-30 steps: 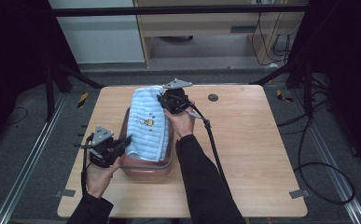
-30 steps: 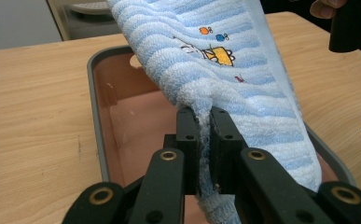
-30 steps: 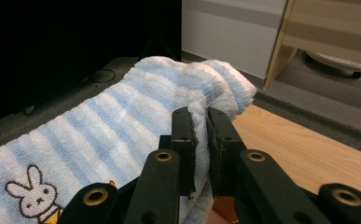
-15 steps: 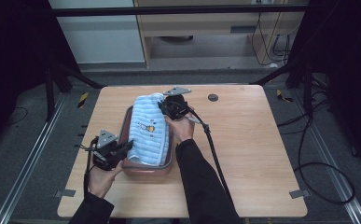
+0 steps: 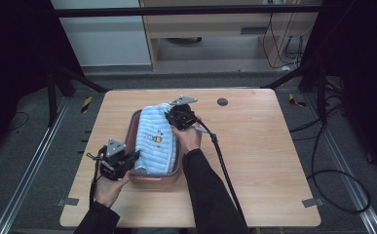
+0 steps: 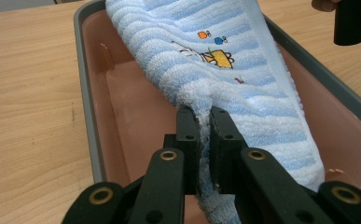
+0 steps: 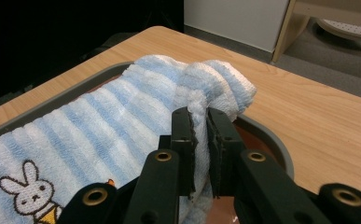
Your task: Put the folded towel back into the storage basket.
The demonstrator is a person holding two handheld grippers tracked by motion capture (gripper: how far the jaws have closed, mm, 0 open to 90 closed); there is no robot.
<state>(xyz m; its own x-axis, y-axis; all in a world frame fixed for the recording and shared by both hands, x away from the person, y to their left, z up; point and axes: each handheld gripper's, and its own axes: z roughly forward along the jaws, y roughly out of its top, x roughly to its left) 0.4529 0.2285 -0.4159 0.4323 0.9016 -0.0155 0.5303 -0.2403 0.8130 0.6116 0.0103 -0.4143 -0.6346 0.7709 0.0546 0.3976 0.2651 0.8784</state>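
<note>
Both grippers had slid toward the frame's lower left since earlier. The left gripper (image 5: 127, 161) and right gripper (image 5: 176, 116) each pinched the striped towel (image 5: 154, 141) (jaws clamped) over the tray (image 5: 157, 176).

We see a towel (image 6: 243, 70) of thick looped terry cloth, soft and ribbed in pale blue and white stripes, with stitched embroidery, a rabbit (image 7: 31, 191) among it. The tray (image 6: 88, 107) under it looks like plastic: a matt grey rim and a smooth, faintly glossy pinkish-brown inside. The bench (image 5: 254, 146) is light wood-grain, smooth with a dull sheen. The left gripper (image 6: 204, 122) and right gripper (image 7: 201, 122) have matt black fingers (image 7: 183, 135) with brass-coloured metal rivets.
</note>
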